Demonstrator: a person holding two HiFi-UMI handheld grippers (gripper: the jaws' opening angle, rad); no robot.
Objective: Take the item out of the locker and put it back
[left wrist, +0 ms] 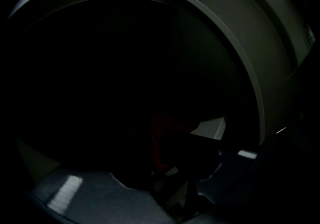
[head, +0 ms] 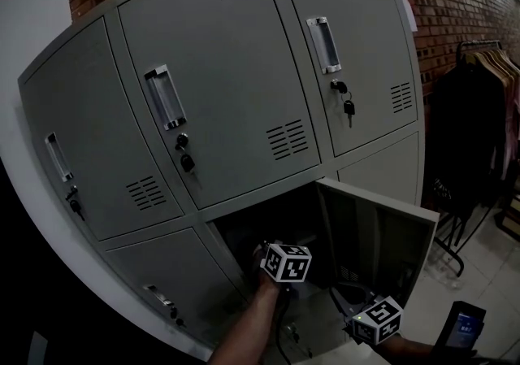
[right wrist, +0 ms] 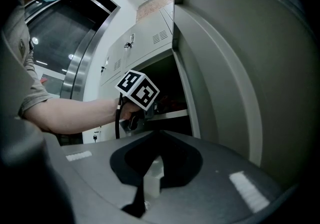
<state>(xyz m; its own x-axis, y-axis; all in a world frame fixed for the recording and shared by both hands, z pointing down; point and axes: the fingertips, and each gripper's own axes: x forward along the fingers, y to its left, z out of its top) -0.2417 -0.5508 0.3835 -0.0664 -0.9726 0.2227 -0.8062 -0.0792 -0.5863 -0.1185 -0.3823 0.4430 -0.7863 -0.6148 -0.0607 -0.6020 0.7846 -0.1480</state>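
Locker drill, seen from my remote station: the lower middle compartment (head: 268,221) of the grey bank stands open, its door (head: 382,241) swung wide. The item (left wrist: 162,143), a dull red shape, lies inside that compartment and not out in the room. Which half of the job this is, the scene alone does not settle: either the fetch has yet to be made or the return is already done. In both cases I judge that closing the door is left to do, and in the first case the whole round trip as well.

My left gripper (left wrist: 175,188) reaches well into the compartment with its jaws partly apart. Its own view is very dark, but as far as I can make out the red item sits just ahead of the jaws, with neither pad pressing on it.

My right gripper (right wrist: 150,178) hangs outside the compartment, just beside the inner face of the door. Its jaws are together with nothing between them, and it touches neither the door nor the compartment.
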